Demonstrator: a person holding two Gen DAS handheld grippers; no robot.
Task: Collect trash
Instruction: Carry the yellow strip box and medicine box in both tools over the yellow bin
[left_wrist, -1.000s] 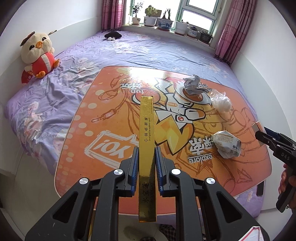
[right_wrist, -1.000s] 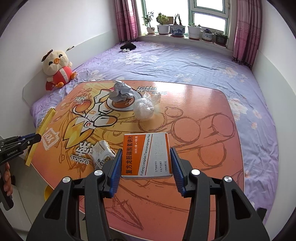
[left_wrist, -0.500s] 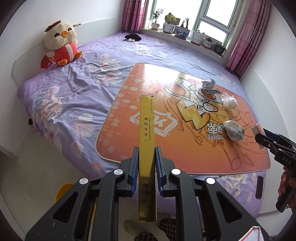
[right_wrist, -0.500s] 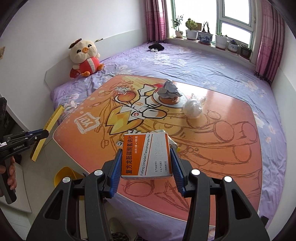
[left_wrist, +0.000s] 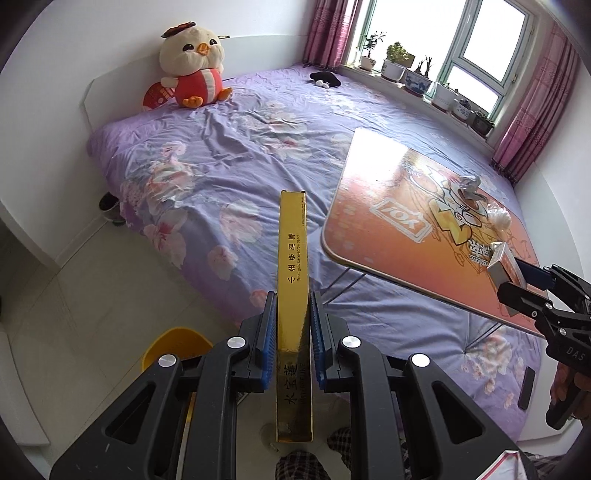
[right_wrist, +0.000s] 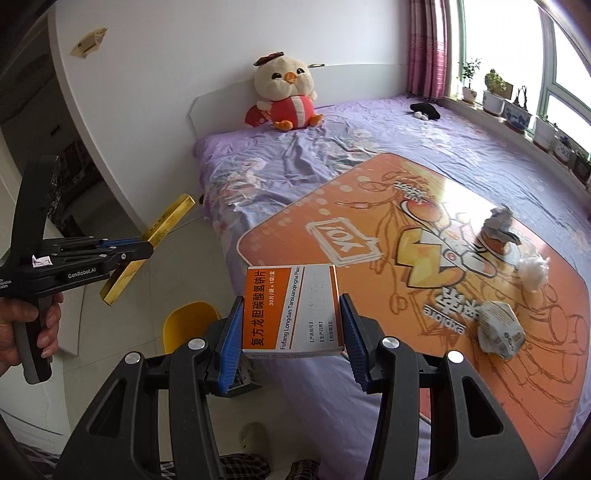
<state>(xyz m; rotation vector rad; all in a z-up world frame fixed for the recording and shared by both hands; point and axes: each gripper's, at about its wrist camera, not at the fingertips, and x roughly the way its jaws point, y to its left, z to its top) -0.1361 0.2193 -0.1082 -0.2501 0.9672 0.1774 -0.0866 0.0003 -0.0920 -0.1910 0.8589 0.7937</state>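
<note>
Both grippers have swung off the table (right_wrist: 369, 206) toward the floor. We hold the gold box (left_wrist: 293, 295) clenched in the left gripper (left_wrist: 293, 345) and the medicine carton (right_wrist: 291, 310) in the right gripper (right_wrist: 291, 345); the yellow bin (left_wrist: 173, 349) now lies just below-left of each, so dropping comes next.

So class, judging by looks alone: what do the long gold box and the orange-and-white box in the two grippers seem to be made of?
Gold box: likely foil-coated cardboard, glossy; it has sharp folded edges and mirror-like glare, with printed lettering.
Orange-and-white box: probably plain printed cardboard, fairly matte; it has flat panels, crisp corners and soft, dull highlights.
</note>
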